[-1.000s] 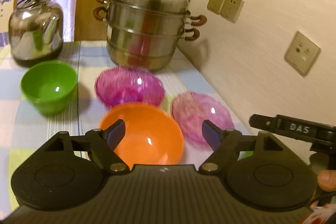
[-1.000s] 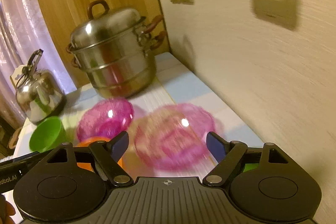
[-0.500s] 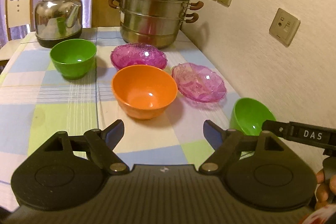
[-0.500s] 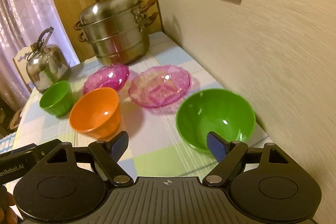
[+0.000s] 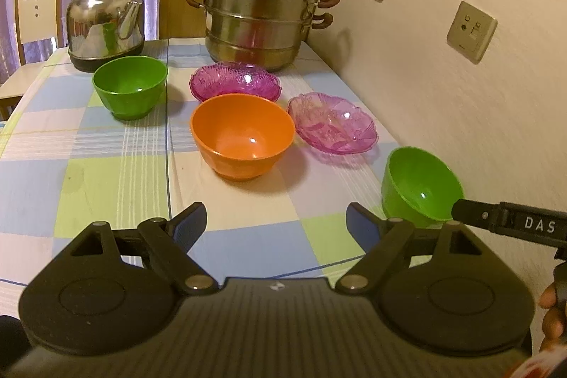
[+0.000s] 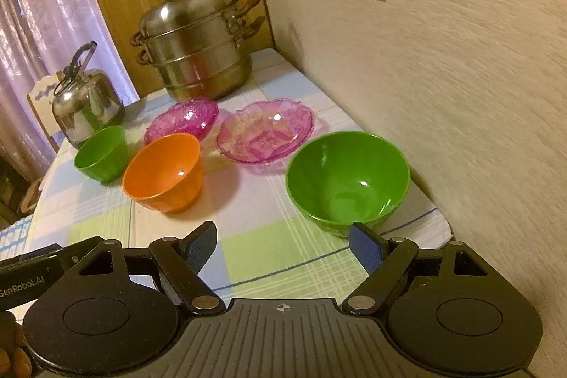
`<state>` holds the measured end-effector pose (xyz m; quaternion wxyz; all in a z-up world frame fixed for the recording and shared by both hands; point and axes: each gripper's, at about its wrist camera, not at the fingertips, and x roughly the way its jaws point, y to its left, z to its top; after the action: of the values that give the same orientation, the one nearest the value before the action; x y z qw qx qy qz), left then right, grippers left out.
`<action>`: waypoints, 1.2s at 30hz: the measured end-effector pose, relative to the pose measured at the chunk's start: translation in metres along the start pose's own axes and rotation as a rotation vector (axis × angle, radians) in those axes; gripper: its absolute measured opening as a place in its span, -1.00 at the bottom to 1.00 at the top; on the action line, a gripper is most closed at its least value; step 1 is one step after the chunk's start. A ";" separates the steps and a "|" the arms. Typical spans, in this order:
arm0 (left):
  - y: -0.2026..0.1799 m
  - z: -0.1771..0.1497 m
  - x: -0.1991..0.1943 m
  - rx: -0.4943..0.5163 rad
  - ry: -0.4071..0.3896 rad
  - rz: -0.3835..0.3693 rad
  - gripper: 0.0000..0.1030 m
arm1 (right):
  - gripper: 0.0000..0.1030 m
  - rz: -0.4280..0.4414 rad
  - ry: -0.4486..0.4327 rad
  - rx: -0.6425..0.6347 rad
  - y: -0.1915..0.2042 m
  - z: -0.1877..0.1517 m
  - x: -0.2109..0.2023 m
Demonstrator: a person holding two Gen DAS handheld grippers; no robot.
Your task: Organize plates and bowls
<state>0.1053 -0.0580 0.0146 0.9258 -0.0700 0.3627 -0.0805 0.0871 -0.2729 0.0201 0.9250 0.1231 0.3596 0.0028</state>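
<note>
A bench (image 5: 106, 172) under a checked cloth runs along a wall. At its far end stands a lidded steel steamer pot (image 5: 258, 6), with a steel kettle (image 5: 106, 20) to its left.

Six dishes sit on the cloth, all empty. A big green bowl (image 6: 347, 179) lies nearest the wall edge, an orange bowl (image 5: 242, 140) in the middle, and a small green bowl (image 5: 129, 85) near the kettle. Two pink glass plates lie between: one (image 5: 333, 123) beside the orange bowl, the other (image 5: 234, 82) just before the pot.

The left gripper (image 5: 276, 225), marked "GenRobot.AI", has just been opening, nothing between its fingers. The right gripper (image 6: 283, 241), marked "DAS", holds its fingers wide apart, empty.
</note>
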 end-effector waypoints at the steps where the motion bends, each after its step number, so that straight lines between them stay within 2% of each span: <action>1: 0.000 0.001 0.000 0.000 -0.001 -0.002 0.64 | 0.58 -0.001 -0.001 0.002 -0.001 0.000 0.000; 22: -0.007 0.014 0.015 0.004 0.015 -0.021 0.64 | 0.58 -0.009 -0.013 0.051 -0.012 0.008 0.004; 36: -0.016 0.044 0.042 0.019 0.020 -0.060 0.64 | 0.58 -0.031 -0.042 0.084 -0.025 0.039 0.014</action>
<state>0.1638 -0.0785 0.0220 0.9200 -0.0713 0.3686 -0.1126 0.1207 -0.3044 0.0328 0.9263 0.1565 0.3416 -0.0294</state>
